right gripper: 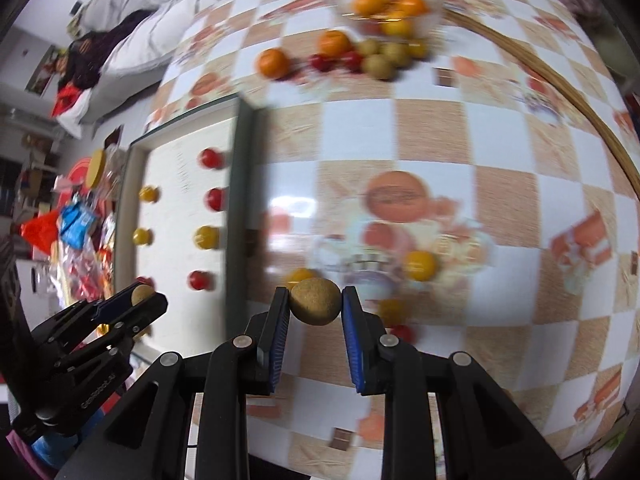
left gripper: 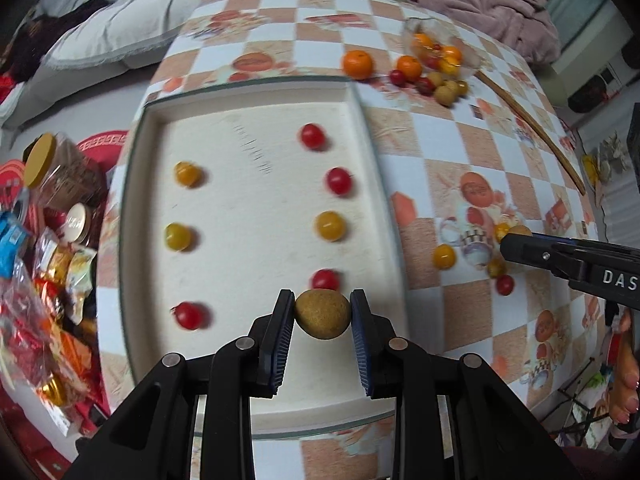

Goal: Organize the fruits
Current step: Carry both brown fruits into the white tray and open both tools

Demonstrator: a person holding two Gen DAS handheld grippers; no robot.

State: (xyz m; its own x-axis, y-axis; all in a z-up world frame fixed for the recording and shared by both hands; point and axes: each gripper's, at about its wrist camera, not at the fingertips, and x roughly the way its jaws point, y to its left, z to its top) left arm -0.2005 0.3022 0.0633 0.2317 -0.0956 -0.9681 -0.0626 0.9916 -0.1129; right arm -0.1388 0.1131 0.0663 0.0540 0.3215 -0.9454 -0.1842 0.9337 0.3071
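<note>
1. My left gripper (left gripper: 322, 312) is clamped on a round tan-brown rough-skinned fruit (left gripper: 322, 314), hanging over the near end of the shallow cream rectangular tray (left gripper: 256, 92).
2. My right gripper (right gripper: 315, 307) pinches a second tan-brown fruit just like it (right gripper: 315, 306) above the orange-and-white checkered tablecloth (right gripper: 432, 120), right of the tray.
3. Red and yellow cherry tomatoes (left gripper: 338, 181) sit in two rows on the tray.
4. More fruit is piled by the clear glass bowl (left gripper: 436, 46) at the far end.

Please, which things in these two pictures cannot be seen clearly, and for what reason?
- Bowl, right wrist view: motion blur; the fruits inside cannot be counted.
- Small red fruit, right wrist view: partly behind the right gripper, which holds a brown fruit.
- Snack packets, left wrist view: cut off by the left edge; labels unreadable.
</note>
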